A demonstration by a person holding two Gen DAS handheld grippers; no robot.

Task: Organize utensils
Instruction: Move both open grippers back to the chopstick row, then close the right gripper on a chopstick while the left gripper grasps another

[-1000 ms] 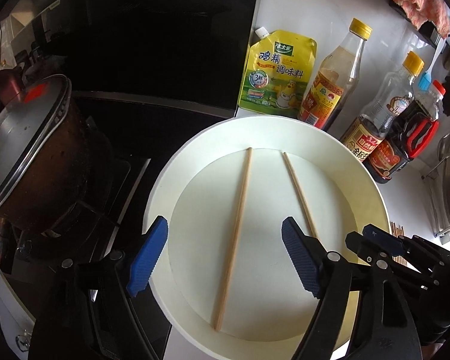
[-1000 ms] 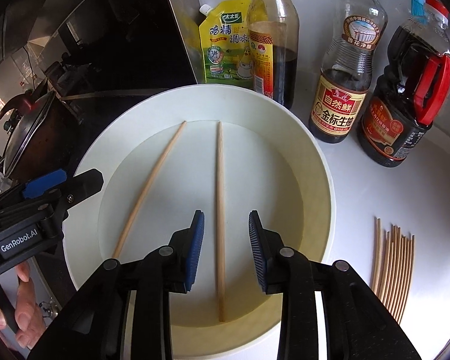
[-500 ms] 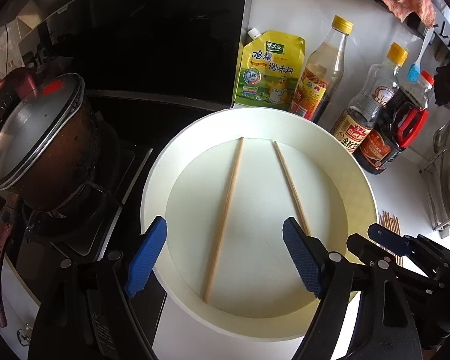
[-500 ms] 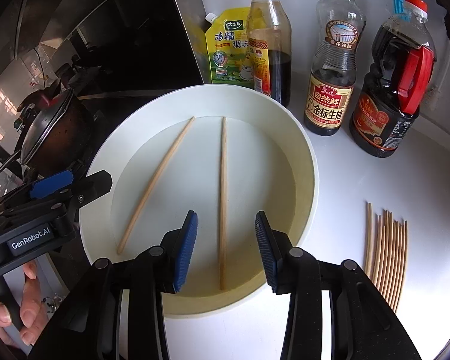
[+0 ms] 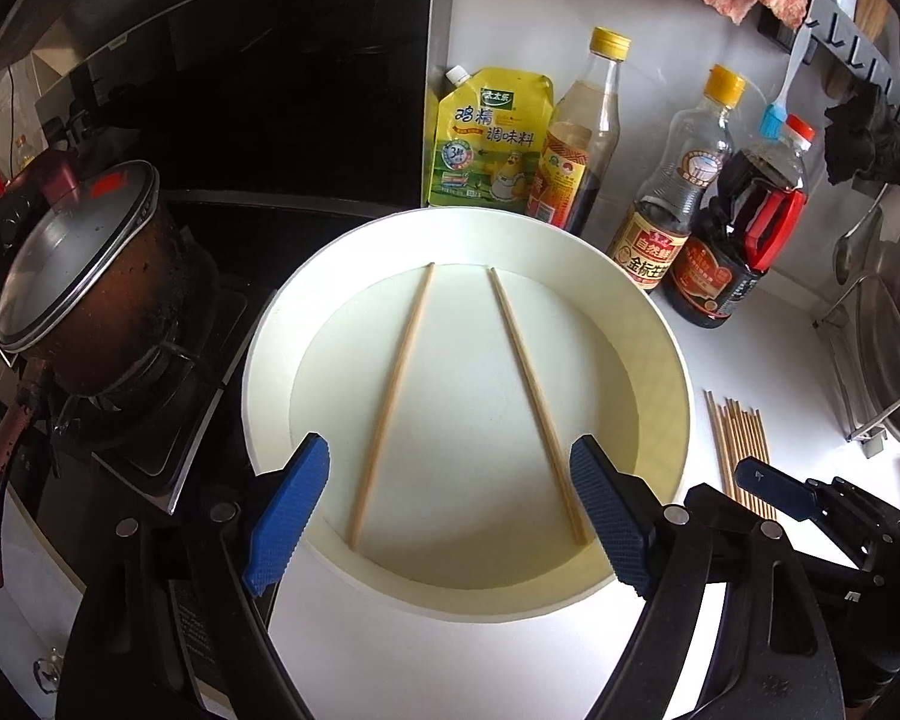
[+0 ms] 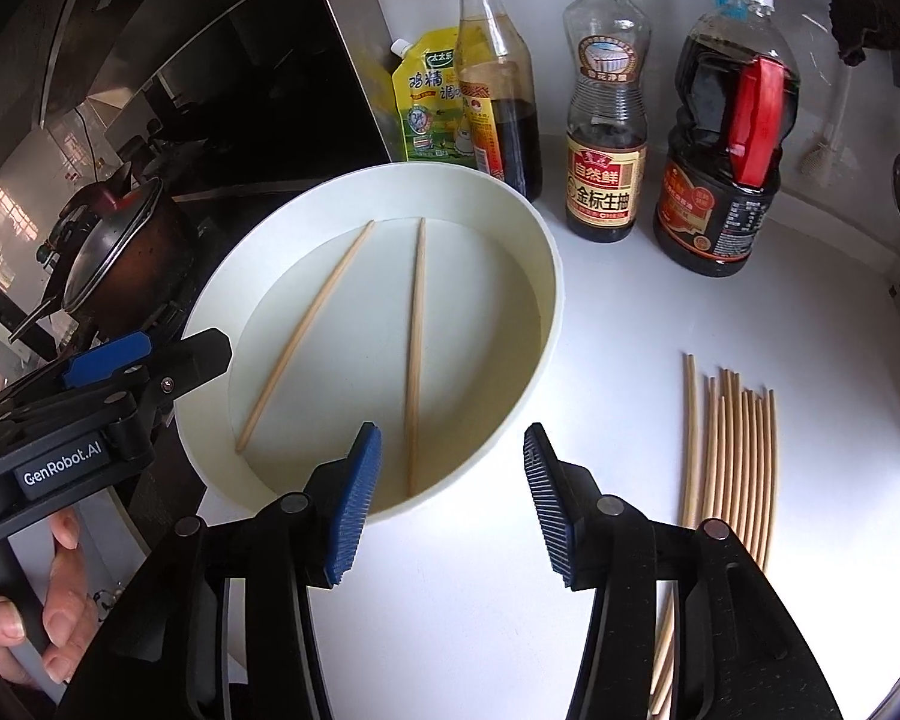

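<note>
both claws have pulled back and a little up from the white bowl (image 5: 468,606), so more of the desk (image 6: 660,312) now shows in front of it than a second ago. the right claw (image 6: 450,498) has just been opening; its blue pads now stand apart with nothing between them, and it hangs over the bowl's near rim rather than astride the chopstick it framed before. the left claw (image 5: 450,516) is spread wide and empty too, having opened slightly further, its pads over the near edge of the bowl. two chopsticks (image 6: 414,354) lie loose on the bowl's flat bottom, close at the far ends and splayed wider toward the near side, not touching each other. the rest of the chopsticks (image 6: 732,456) lie in a loose bundle on the desk to the right of the bowl, well clear of it. this looks like a finished drop: one pair is delivered, neither claw carries anything, and the next move is probably the right claw swinging to the bundle for another stick. thin sticks flat on the desk will be awkward to pinch singly.
</note>
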